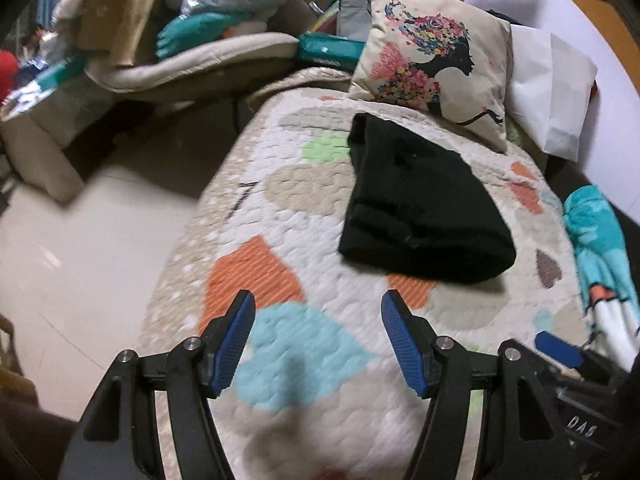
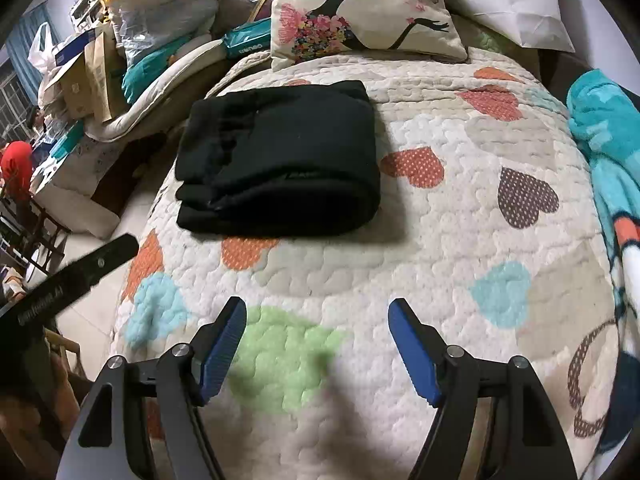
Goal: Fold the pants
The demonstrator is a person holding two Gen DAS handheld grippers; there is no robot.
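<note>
Black pants (image 1: pixel 420 204) lie folded into a compact thick bundle on the heart-patterned quilt (image 1: pixel 320 344); they also show in the right wrist view (image 2: pixel 280 164). My left gripper (image 1: pixel 318 304) is open and empty, held above the quilt well short of the pants. My right gripper (image 2: pixel 318 312) is open and empty, also held back from the pants over the quilt (image 2: pixel 440 240). Part of the right gripper (image 1: pixel 560 348) shows at the lower right of the left wrist view. The left gripper's body (image 2: pixel 72 276) shows at the left edge of the right wrist view.
A printed cushion (image 1: pixel 436 52) and a white pillow (image 1: pixel 548 84) lie behind the pants. A teal blanket (image 2: pixel 604 152) lies on the right. Piled bags, boxes and bedding (image 1: pixel 168 28) stand left of the bed, beyond a tiled floor (image 1: pixel 80 248).
</note>
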